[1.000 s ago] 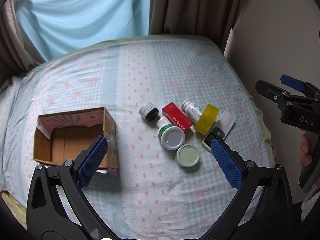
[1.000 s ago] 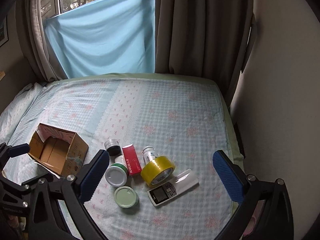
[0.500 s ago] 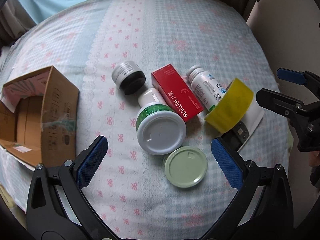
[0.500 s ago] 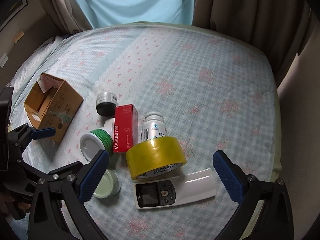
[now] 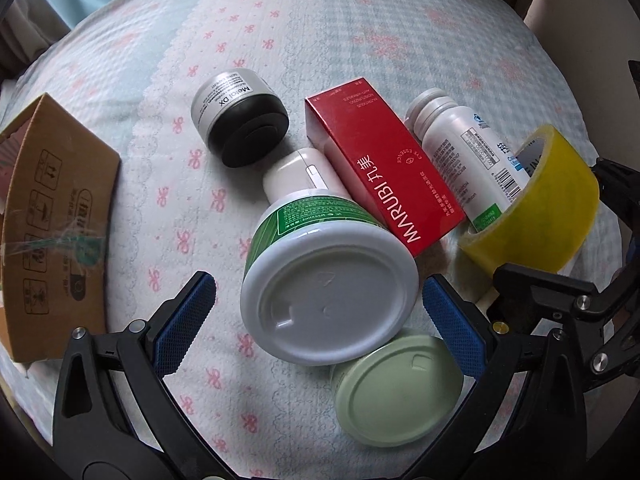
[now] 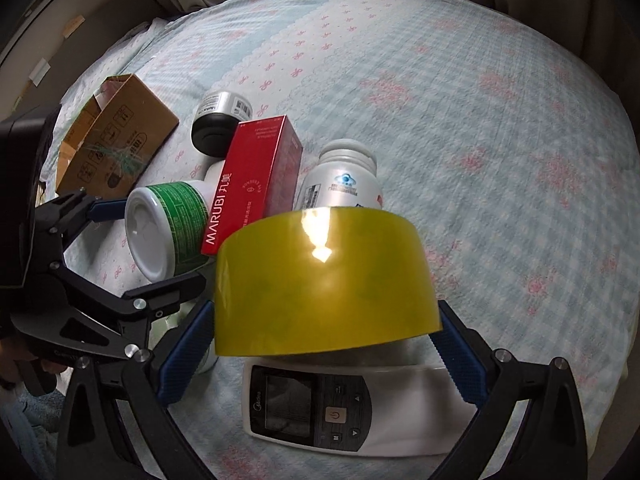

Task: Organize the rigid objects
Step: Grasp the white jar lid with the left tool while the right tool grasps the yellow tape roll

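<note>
- Tape roll (image 6: 324, 276), yellow, stands on edge at the centre of the right wrist view, leaning back against the white pill bottle (image 6: 344, 184); judged to rest there because the items lie bunched together.
- My right tongs (image 6: 324, 336) are spread wide, one blue pad at each side of the roll near its lower rim. The left pad looks close to the roll; I cannot tell whether either pad touches.
- Remote control (image 6: 352, 408) lies flat just below the roll, between the right fingers, so a closing grip must clear it.
- Green-labelled jar (image 5: 320, 272) lies on its side at the centre of the left wrist view, white lid toward the camera.
- My left tongs (image 5: 316, 316) are also spread, pads flanking the jar lid with a gap at each side; nothing is held.
- Pale green lid (image 5: 396, 392) sits at lower right of the left view, partly under the jar and close to the right-hand pad.
- Red carton (image 5: 380, 172) lies between jar and pill bottle, touching both.
- Black-and-silver jar (image 5: 240, 120) lies at upper left of the cluster.
- Cardboard box (image 5: 52, 220) stands open at the left edge, well apart; judged to be the destination.
- Patterned bedspread (image 5: 280, 20) carries everything; being soft, it may let round items roll.
</note>
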Tool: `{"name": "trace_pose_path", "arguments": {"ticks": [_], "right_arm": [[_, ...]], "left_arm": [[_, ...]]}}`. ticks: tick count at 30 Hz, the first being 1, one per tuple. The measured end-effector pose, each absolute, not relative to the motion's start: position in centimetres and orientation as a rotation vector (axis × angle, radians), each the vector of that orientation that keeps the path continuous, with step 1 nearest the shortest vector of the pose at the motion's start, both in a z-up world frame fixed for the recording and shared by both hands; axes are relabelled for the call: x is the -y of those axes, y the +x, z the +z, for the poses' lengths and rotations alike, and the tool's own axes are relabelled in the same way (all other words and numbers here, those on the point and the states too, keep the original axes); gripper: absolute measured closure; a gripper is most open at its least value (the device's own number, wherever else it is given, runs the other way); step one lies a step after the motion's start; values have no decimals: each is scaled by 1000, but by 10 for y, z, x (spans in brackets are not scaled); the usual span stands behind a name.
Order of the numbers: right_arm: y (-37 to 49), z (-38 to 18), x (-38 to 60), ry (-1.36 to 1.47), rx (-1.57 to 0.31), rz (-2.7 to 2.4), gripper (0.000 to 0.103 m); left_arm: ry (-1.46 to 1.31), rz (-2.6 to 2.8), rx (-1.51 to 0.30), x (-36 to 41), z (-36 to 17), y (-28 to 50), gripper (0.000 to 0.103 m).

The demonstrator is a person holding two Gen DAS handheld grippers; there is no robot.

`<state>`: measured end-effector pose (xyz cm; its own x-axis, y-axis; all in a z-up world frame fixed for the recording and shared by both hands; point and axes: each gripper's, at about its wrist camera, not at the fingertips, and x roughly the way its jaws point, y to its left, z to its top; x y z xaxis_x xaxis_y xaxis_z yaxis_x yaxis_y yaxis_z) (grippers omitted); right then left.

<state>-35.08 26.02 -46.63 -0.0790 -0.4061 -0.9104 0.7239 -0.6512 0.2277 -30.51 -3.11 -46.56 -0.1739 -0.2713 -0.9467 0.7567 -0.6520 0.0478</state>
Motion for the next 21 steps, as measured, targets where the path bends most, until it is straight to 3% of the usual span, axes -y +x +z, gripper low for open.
{"name": "trace_pose_path", "arguments": {"ticks": [4, 5, 21], "right_arm": [[-351, -473, -257, 1408, -376, -1841, 0], [-351, -473, -257, 1404, -381, -1841, 5], [-341, -466, -251, 1431, -369, -1912, 6]], "left_arm": [[1401, -1883, -591, 36, -469, -307, 20], [1400, -1892, -608, 37, -469, -307, 27], [1342, -1883, -674, 40, -460, -300, 31]]}}
